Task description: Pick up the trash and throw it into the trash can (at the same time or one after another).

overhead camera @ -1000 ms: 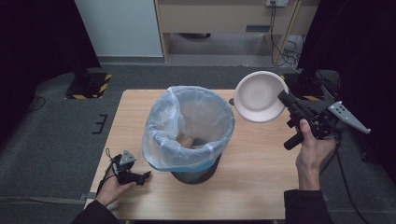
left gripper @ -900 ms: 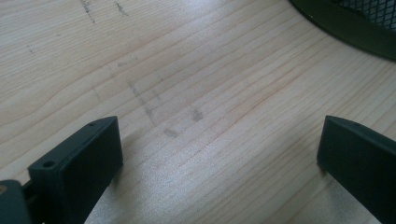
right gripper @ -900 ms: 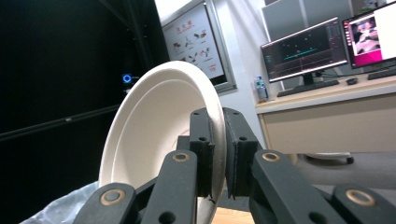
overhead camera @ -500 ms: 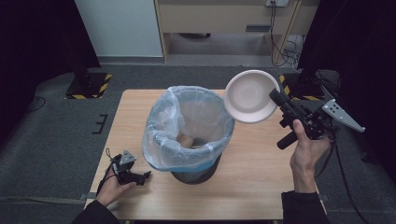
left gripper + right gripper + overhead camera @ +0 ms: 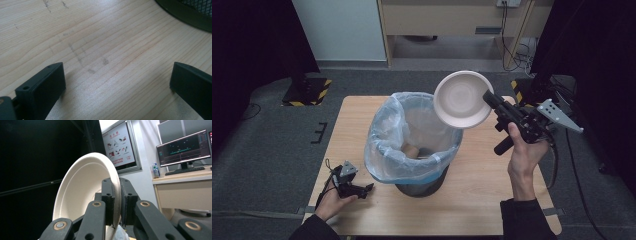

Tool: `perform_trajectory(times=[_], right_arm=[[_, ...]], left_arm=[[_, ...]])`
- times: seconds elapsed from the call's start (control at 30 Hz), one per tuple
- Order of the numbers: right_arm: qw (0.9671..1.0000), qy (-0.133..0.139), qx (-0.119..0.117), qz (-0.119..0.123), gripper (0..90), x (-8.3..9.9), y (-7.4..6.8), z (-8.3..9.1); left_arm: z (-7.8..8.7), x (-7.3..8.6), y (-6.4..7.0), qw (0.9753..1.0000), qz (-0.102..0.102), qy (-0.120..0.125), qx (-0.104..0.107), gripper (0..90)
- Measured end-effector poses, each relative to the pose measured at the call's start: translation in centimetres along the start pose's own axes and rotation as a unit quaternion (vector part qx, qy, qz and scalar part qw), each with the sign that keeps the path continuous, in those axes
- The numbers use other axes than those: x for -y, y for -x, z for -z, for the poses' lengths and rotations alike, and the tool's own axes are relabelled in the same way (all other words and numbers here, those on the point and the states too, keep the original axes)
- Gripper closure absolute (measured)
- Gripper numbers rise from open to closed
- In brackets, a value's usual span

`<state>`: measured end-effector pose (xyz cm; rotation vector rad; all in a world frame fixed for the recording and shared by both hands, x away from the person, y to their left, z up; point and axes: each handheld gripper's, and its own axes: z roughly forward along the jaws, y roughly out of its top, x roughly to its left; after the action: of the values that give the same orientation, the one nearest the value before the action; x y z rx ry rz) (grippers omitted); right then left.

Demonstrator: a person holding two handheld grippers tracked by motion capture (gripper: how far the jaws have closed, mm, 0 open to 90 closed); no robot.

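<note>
the right gripper [image 5: 490,100] pinches the rim of a white bowl [image 5: 460,99], tilted on edge above the bin [image 5: 414,137] with its plastic liner. the step looks like tipping or dropping it in; next, move it over the opening. the left gripper [image 5: 362,189] rests spread on the table [image 5: 482,190].

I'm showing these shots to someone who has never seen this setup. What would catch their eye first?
First, the white bowl, held up on edge by its rim in the right tongs, above the far right rim of the bin. Next, the bin's pale blue bag, billowing wide at the middle of the wooden table, with some brown rubbish at its bottom. The left tongs rest open on the table's near left corner.
</note>
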<state>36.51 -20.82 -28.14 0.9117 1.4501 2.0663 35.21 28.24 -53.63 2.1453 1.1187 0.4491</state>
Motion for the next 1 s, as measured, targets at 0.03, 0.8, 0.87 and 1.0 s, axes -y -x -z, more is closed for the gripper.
perform_trajectory(times=[0.03,0.8,0.87,1.0], right_arm=[[1.0000,0.000,0.000,0.000,83.7,0.0,0.0,0.0],[0.9963,-0.076,-0.026,0.030,82.8,4.0,-3.0,-5.2],[0.9951,-0.091,-0.032,0.025,75.2,4.4,-2.9,-5.5],[0.9939,-0.101,-0.032,0.029,63.4,4.5,-2.7,-5.7]], left_arm=[[0.0,0.0,0.0,1.0000,0.000,0.000,0.000,0.0],[0.0,0.0,0.0,1.0000,0.000,0.000,0.000,0.0],[0.0,0.0,0.0,1.0000,0.000,0.000,0.000,0.0],[0.0,0.0,0.0,1.0000,0.000,0.000,0.000,0.0]])
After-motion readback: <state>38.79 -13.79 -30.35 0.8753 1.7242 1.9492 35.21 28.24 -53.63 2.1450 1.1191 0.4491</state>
